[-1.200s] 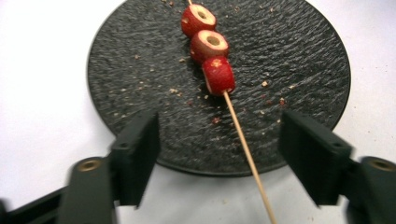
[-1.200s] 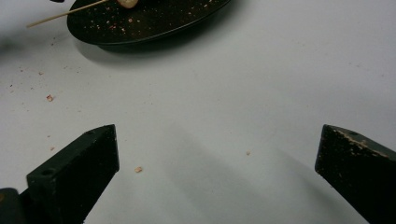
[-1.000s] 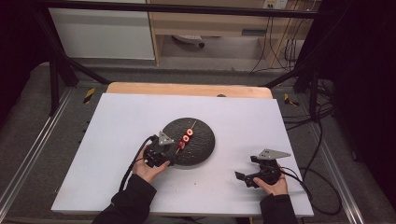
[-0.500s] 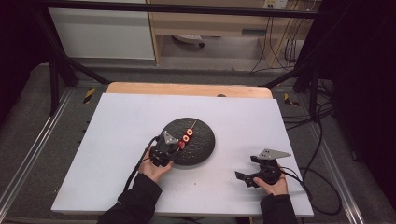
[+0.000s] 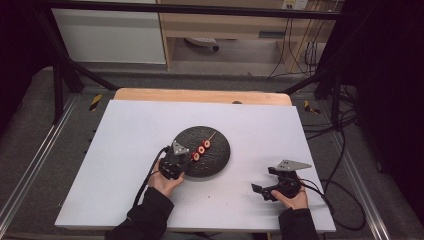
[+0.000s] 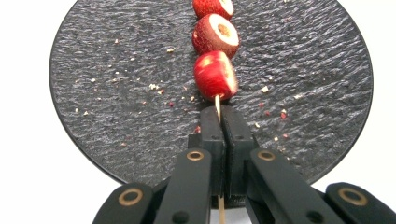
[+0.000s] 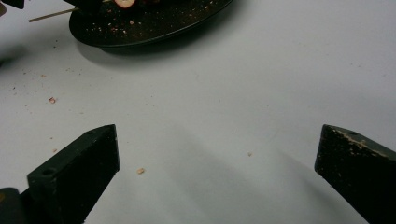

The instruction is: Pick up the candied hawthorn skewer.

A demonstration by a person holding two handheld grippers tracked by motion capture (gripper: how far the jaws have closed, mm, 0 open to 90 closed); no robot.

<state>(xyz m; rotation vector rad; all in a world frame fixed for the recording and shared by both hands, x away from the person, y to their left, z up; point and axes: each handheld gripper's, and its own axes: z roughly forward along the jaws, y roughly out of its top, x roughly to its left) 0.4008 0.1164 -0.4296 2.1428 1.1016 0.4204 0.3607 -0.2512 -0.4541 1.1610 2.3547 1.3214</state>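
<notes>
The left tool (image 6: pixel 219 119) has just been closing and now pinches the bare end of the skewer (image 6: pixel 217 103), the thin stick running between its pads and out behind them. The right tool (image 7: pixel 217 154) rests well apart on the white tabletop (image 5: pixel 125 150), jaws wide with nothing between them. The skewer lies on the dark plate (image 6: pixel 116 93), threaded through red fruit pieces (image 6: pixel 215 74).

It looks light, but the stick is probably thin enough to bend or snap, and the fruit (soft, likely slick) may slide along it or bruise if squeezed, so the bare wood is the sensible hold.

The skewer's far tip is cut off in the left gripper view, and the high view is too small to count pieces surely.
</notes>
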